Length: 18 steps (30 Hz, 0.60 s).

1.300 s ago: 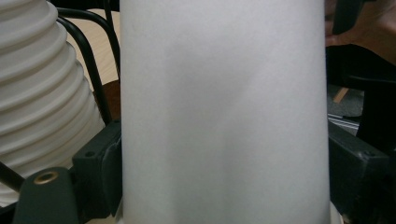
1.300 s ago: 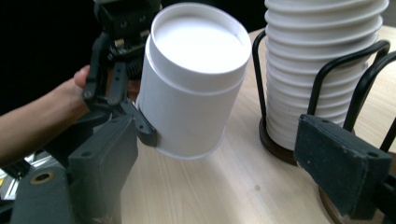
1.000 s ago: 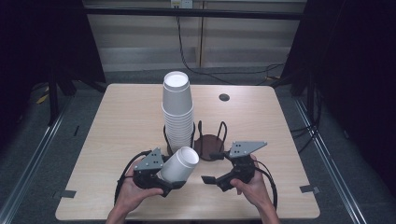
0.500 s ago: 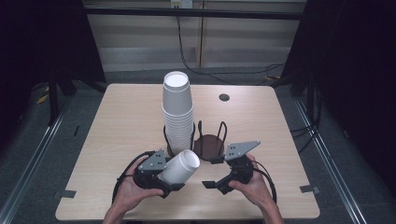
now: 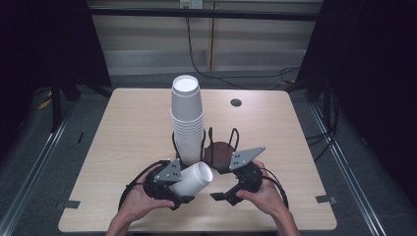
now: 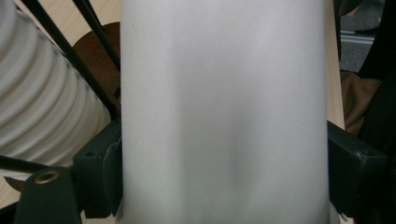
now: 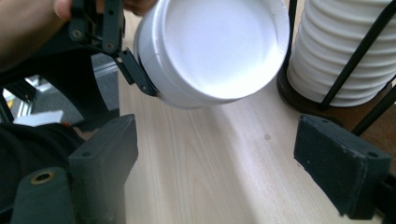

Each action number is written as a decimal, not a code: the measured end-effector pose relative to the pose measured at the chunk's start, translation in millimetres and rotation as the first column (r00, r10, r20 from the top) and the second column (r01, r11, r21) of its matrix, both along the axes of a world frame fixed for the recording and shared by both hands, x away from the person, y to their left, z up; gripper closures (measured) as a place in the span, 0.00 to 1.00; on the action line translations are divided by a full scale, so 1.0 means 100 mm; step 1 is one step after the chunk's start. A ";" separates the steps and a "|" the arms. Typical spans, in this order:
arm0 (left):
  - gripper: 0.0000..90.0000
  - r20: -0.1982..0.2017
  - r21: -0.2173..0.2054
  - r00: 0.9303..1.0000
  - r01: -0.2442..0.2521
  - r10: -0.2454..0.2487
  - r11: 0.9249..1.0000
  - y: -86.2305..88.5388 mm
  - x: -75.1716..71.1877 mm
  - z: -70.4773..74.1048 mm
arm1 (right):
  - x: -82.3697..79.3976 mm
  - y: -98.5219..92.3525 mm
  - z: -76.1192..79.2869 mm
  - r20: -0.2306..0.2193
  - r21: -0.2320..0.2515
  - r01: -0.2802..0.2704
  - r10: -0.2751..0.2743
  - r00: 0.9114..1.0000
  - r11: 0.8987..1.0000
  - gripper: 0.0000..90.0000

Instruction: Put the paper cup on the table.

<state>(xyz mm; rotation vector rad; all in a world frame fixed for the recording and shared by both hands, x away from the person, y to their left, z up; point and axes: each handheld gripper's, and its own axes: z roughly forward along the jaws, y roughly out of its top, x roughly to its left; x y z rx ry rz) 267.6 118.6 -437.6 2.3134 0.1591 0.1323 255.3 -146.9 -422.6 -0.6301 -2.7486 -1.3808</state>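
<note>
White cup (image 5: pixel 193 180) lies tilted on its side in left gripper (image 5: pixel 172 186), near front edge of table (image 5: pixel 123 128), bottom end pointing toward right gripper (image 5: pixel 235 189). Left jaws clamp cup's wall from both sides; pads (image 6: pixel 100 172) press against it. Right jaws spread wide, nothing between them, bare tabletop beneath. Tall cup stack (image 5: pixel 187 120) stands upright in black wire holder (image 5: pixel 220 147) just behind both grippers.
</note>
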 end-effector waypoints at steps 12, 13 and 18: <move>0.17 0.008 0.109 0.999 0.030 -0.031 0.994 -0.14 -0.02 0.00 | 0.02 0.07 -0.03 -0.027 -0.093 -0.049 0.047 0.999 0.994 0.15; 0.17 0.007 0.114 0.999 0.038 -0.039 0.993 -0.16 -0.01 0.00 | 0.03 0.08 -0.03 -0.029 -0.098 -0.052 0.050 0.998 0.994 0.15; 0.17 0.009 0.159 0.998 0.061 -0.063 0.985 -0.19 -0.01 0.03 | 0.05 0.11 -0.05 -0.040 -0.141 -0.066 0.061 0.997 0.988 0.15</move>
